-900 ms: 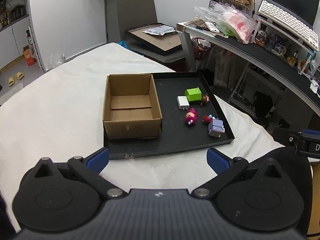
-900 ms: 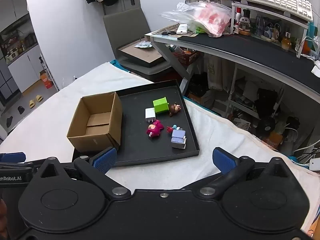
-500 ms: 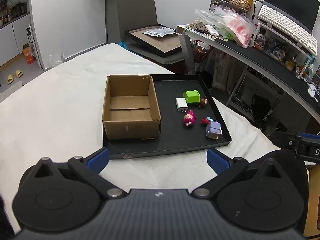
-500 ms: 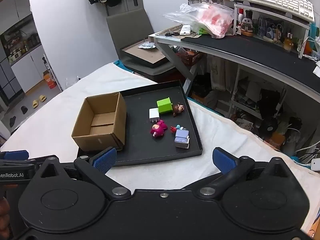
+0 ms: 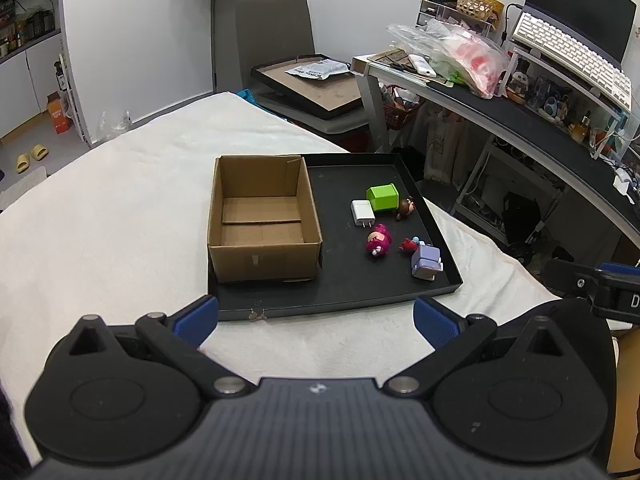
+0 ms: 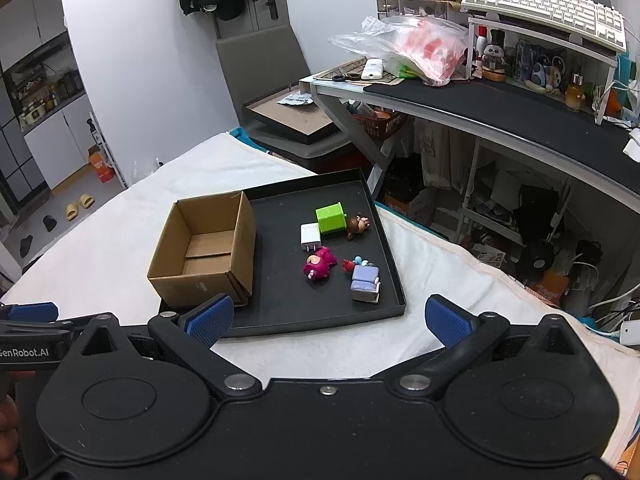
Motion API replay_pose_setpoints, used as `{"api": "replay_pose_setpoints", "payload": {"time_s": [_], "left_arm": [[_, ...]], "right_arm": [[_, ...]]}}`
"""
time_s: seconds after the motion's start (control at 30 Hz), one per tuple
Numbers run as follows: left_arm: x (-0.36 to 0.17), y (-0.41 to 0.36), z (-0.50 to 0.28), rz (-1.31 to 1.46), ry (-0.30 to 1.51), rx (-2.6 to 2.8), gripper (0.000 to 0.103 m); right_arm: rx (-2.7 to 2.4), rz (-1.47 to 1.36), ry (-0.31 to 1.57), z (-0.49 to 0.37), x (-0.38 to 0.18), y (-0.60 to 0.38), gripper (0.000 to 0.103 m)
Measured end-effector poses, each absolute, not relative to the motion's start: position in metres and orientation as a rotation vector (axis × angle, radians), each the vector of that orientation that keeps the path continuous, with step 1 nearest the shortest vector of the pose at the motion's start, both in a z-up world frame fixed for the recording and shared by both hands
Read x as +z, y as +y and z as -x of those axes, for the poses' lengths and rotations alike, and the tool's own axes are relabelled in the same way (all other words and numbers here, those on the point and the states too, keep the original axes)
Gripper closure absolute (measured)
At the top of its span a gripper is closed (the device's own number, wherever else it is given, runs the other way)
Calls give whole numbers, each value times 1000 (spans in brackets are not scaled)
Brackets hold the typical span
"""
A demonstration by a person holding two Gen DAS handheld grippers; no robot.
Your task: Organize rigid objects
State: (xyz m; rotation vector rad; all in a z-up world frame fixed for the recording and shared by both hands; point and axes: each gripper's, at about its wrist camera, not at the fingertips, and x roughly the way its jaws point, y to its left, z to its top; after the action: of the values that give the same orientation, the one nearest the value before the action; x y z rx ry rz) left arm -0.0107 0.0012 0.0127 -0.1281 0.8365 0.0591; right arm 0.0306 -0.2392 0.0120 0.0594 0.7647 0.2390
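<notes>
Both grippers hung low in their frames with nothing in them. The left gripper [image 5: 316, 318] had its jaws spread wide, same for the right gripper [image 6: 328, 318]. Just past them sat the black tray [image 6: 320, 320] on the white-covered surface [image 5: 100, 208]. Empty cardboard box [image 5: 262, 220] filled the tray's left half in both views. The toys sat loose right of center: purple block [image 6: 365, 285] closest, pink figure [image 6: 318, 266] beside it, then white charger [image 6: 310, 236], green cube [image 6: 331, 218] and brown figure [image 6: 357, 225] farther up. My guess is the right gripper was better lined up, since the purple block lay almost straight ahead of its jaws.
</notes>
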Motion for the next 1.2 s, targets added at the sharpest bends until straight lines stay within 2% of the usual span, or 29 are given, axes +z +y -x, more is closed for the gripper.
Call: {"api": "replay_pose_setpoints", "payload": {"time_s": [1.2], "left_arm": [[15, 2, 12, 124, 824, 45, 0]], "right_arm": [[225, -46, 740, -25, 16, -236, 0]]}}
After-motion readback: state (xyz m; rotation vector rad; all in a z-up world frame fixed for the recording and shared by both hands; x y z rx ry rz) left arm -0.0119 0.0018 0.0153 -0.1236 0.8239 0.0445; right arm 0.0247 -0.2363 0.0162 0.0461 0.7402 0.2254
